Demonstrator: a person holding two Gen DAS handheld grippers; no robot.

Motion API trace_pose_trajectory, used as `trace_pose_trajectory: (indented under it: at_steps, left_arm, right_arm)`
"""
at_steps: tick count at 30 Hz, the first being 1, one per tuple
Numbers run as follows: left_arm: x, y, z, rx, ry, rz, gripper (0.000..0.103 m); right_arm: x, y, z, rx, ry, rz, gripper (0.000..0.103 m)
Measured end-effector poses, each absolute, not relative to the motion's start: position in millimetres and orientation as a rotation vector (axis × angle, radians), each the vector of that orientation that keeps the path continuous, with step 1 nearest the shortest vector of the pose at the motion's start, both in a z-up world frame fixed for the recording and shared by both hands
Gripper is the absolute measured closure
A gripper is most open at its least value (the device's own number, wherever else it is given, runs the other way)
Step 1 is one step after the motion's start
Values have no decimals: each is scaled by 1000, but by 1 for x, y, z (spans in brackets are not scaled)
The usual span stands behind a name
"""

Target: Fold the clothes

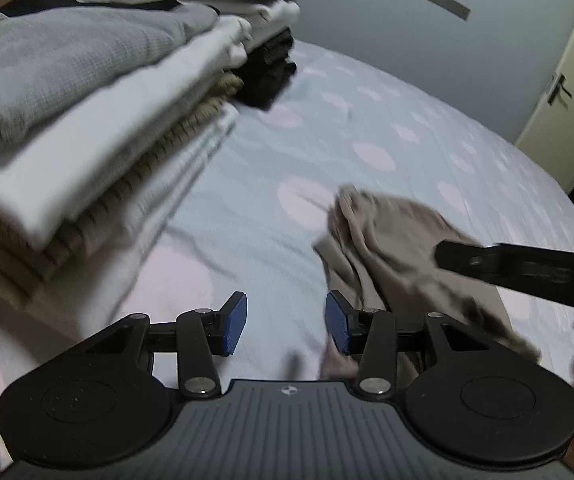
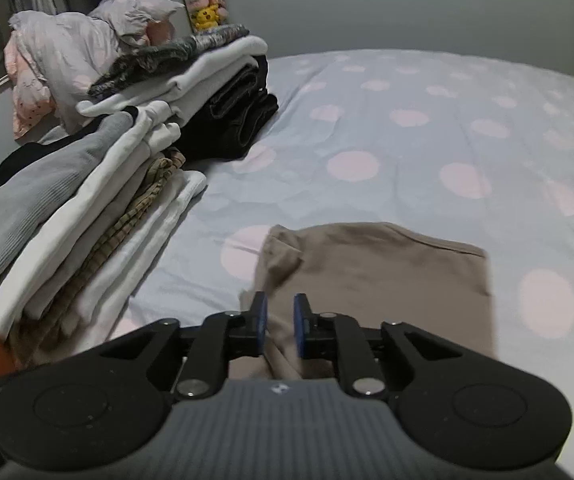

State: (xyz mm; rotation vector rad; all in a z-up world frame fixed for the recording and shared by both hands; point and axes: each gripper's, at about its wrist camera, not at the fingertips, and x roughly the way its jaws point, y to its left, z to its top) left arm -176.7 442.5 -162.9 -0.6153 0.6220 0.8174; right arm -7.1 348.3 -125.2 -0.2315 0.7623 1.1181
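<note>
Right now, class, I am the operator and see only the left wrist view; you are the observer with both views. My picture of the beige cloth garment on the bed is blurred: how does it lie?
Observer: In the right wrist view the beige cloth garment lies flat on the pink-dotted bedsheet, its far edge straight.
Operator: And the right tool's jaws? I see only its side.
Observer: The right tool is over the garment's near left part, jaws slightly apart, no cloth visibly pinched.
Operator: Anything beyond the stacks of folded clothes?
Observer: Colourful plush toys against the grey wall.
</note>
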Motion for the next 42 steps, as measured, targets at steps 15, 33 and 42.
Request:
trace_pose_trajectory:
  at_steps: [15, 33, 42]
  left_arm:
    - [-180, 386, -175, -555, 728, 740, 46]
    - [-176, 377, -175, -436, 605, 790, 16]
    - [-180, 387, -176, -459, 668, 806, 19]
  right_arm:
    - [0, 246, -135, -258, 737, 1059, 62]
    - [12, 232, -156, -176, 709, 1079, 46]
    - [19, 249, -155, -143, 703, 1174, 78]
